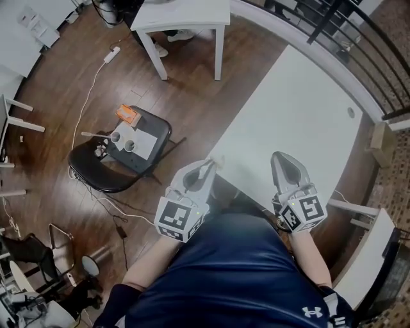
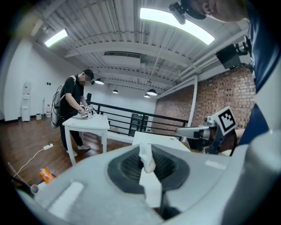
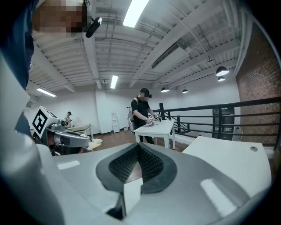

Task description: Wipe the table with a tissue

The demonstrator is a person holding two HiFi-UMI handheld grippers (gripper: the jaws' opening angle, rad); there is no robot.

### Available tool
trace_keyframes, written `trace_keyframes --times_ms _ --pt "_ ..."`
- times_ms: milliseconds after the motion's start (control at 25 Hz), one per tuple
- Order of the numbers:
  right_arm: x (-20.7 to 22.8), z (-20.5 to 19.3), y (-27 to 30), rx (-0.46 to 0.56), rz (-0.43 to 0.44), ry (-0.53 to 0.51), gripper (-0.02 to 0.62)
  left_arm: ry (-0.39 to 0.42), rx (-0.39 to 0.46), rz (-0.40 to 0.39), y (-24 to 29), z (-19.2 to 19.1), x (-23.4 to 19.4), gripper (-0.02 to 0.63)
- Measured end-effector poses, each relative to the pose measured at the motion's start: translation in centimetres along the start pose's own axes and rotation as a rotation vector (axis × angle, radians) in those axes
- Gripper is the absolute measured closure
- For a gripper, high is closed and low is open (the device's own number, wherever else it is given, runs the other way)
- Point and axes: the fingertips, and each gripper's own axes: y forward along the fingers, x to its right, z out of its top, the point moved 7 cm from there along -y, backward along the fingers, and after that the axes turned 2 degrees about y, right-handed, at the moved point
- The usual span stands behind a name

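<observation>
The long white table [image 1: 295, 109] stretches away ahead of both grippers, its near end right under their tips. A smaller white table [image 1: 186, 16] stands well beyond the left gripper [image 1: 205, 168], across the brown wood floor [image 1: 64, 83]. In the left gripper view a person [image 2: 72, 110] is bent over that smaller table. A black chair [image 1: 96, 170] sits off to the left gripper's outer side, well apart from it, and carries a white sheet, two paper cups [image 1: 123, 141] and an orange packet [image 1: 128, 115].

The left gripper is at the near left corner of the long table, with its tip pointing forward along the table's edge. Its jaws are clenched on the tissue [image 2: 148, 163]: a crumpled white wad is pinched between the ribbed pads, and a flat strip of it hangs down from the pinch towards the camera. In the head view a bit of white shows at the jaw tips, right at the table's corner. I cannot tell whether it touches the surface.

The right gripper [image 1: 282, 157] is beside the left one and apart from it, with its tip over the near end of the white tabletop. Its jaws are closed tip to tip with nothing between them. The tissue lies off to its left, in the other gripper's grasp.
</observation>
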Motion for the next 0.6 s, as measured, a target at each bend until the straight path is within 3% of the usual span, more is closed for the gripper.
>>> trace_keyframes --times_ms 600 --pt "1.3 2.9 0.2 0.125 -0.049 -0.06 0.584 0.017 0.046 -0.003 0.8 0.7 -0.7 0.588"
